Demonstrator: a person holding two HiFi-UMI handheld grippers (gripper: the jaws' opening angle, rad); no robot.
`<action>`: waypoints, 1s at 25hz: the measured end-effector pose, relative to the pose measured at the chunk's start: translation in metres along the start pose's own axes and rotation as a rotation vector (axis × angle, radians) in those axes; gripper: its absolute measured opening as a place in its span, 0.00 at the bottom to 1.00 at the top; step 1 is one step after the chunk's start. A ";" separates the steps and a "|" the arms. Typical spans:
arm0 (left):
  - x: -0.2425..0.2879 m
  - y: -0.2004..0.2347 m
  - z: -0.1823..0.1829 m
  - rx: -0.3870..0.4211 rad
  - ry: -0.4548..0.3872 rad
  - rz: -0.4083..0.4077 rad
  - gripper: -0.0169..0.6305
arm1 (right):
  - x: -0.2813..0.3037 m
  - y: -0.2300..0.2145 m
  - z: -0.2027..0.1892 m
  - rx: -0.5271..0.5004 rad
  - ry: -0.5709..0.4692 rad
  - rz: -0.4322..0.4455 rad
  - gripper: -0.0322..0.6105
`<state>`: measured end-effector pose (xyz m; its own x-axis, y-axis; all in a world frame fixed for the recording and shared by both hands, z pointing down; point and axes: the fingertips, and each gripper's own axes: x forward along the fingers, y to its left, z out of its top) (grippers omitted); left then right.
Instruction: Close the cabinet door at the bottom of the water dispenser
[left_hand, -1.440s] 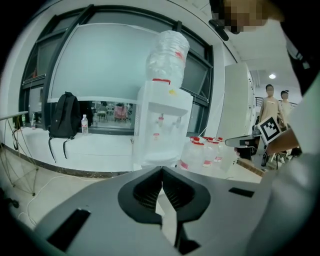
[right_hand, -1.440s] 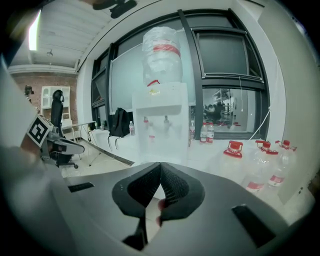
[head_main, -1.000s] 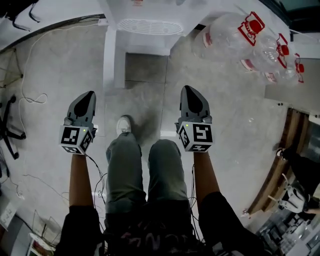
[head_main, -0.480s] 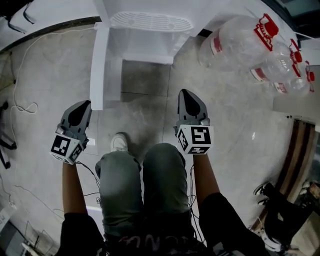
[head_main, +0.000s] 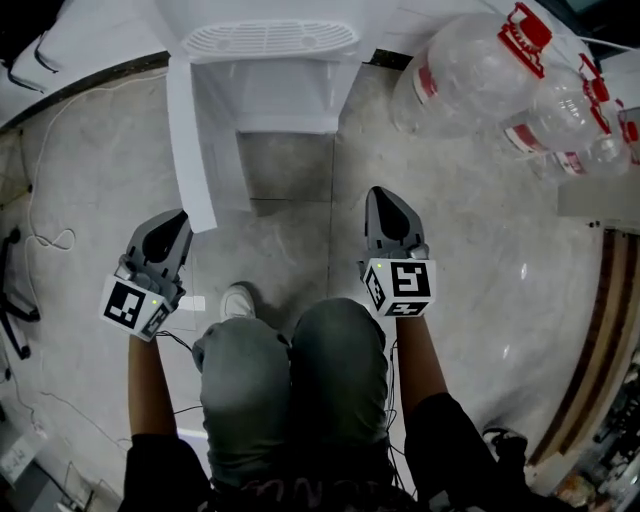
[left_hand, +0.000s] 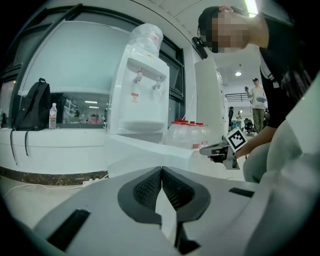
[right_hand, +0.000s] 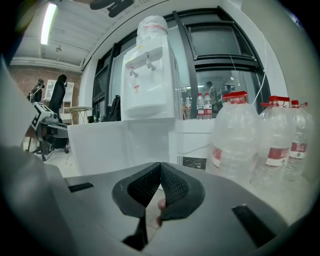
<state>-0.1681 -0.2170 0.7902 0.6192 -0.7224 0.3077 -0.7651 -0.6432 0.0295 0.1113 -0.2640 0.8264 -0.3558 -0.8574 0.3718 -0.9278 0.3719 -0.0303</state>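
At top edge, water dispenser (head_main: 268, 40) cropped.

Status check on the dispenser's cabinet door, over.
Left gripper and right gripper shut, empty. Cabinet door stands open, left gripper beside its free edge. Nothing seen in the door's swing path.

- No word, brand or number can be read anywhere.
- The water jugs (head_main: 470, 70) carry red-and-white labels; the print is too small to read.
- The water dispenser (right_hand: 147, 80) bears a small red sticker (right_hand: 136, 89) under its taps, unreadable.
- The cubes (head_main: 400, 285) on the left gripper (head_main: 180, 216) and right gripper (head_main: 378, 193) show black-and-white square patterns only, no letters.
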 end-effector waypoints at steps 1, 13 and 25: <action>0.008 -0.006 0.002 0.011 -0.005 -0.016 0.04 | -0.001 -0.006 -0.003 0.002 0.000 -0.009 0.07; 0.110 -0.060 0.035 0.029 -0.125 -0.204 0.04 | -0.023 -0.064 -0.033 0.049 -0.003 -0.127 0.07; 0.221 -0.053 0.056 0.115 -0.120 -0.295 0.04 | -0.047 -0.103 -0.068 0.070 0.028 -0.258 0.07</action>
<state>0.0194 -0.3570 0.8037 0.8326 -0.5211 0.1879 -0.5292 -0.8485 -0.0084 0.2312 -0.2378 0.8747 -0.1040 -0.9103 0.4006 -0.9933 0.1155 0.0047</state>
